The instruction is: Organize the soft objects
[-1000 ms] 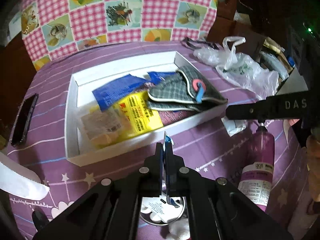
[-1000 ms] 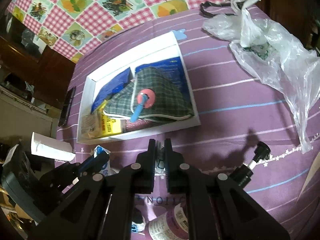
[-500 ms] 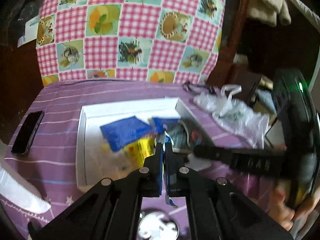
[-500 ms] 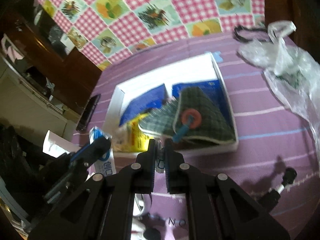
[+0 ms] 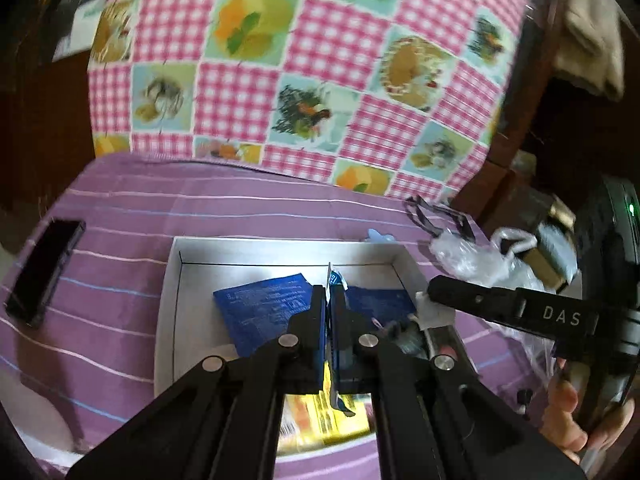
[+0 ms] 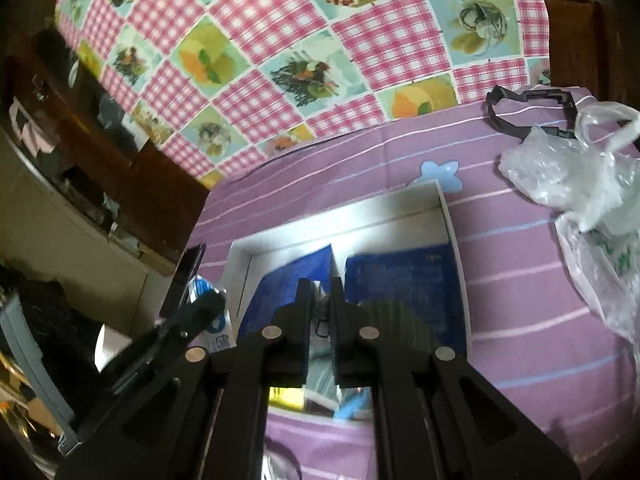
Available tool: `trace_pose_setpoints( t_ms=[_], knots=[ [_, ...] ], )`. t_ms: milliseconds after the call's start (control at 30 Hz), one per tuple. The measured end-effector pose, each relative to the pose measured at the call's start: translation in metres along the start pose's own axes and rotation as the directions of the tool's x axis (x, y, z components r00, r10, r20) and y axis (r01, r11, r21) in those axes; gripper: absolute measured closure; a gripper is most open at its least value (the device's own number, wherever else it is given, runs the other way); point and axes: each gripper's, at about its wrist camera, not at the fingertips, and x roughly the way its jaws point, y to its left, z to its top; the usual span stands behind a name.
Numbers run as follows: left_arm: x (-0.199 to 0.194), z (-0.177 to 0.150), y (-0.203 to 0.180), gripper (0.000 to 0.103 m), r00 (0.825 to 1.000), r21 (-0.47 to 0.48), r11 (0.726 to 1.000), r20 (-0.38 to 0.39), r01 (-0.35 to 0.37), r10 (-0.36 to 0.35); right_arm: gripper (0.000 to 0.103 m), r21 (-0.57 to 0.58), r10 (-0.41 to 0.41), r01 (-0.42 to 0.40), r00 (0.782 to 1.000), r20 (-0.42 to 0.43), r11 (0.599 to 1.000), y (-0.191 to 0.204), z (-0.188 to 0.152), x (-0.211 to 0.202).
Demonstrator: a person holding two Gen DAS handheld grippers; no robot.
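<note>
Thin blue-and-white sachet (image 5: 333, 280) pinched edge-on in the closed left claw (image 5: 330, 300), poised over the white box (image 5: 176, 280) of soft packets on the purple-clothed desk (image 5: 120, 240), presumably for dropping in; right claw (image 6: 319, 300) clamps a pale packet (image 6: 320, 322) likewise.

Your room is dim; light falls brightest on the white box (image 5: 172, 280) floor near its far wall, with glare there. Both fisheye views bend the checked cloth (image 6: 280, 60) and darken toward the corners. Motion blur smears the cloth pattern, and perhaps the plastic bag (image 6: 580, 184).
</note>
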Motion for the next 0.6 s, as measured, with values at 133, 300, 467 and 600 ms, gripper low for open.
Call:
trace_pose_setpoints(
  t_ms=[133, 300, 467, 600],
  knots=[
    [0.015, -0.009, 0.013, 0.103, 0.999, -0.029, 0.999, -0.021, -0.040, 0.040, 0.094, 0.018, -0.004, 0.003, 0.999, 0.037, 1.000, -0.009, -0.002, 0.011],
    [0.013, -0.009, 0.011, 0.103, 1.000, -0.035, 0.999, -0.007, -0.009, 0.009, 0.094, 0.135, 0.061, -0.069, 0.996, 0.066, 0.988, -0.033, -0.005, 0.015],
    [0.015, -0.011, 0.008, 0.084, 0.999, -0.063, 0.998, -0.023, 0.025, -0.027, 0.075, 0.146, 0.057, -0.064, 0.997, 0.051, 0.987, -0.037, -0.006, 0.018],
    [0.010, -0.015, 0.001, 0.021, 0.999, -0.027, 1.000, 0.032, -0.007, 0.008, 0.015, 0.090, 0.035, -0.042, 0.997, 0.076, 0.995, -0.028, -0.010, 0.010]
  ],
)
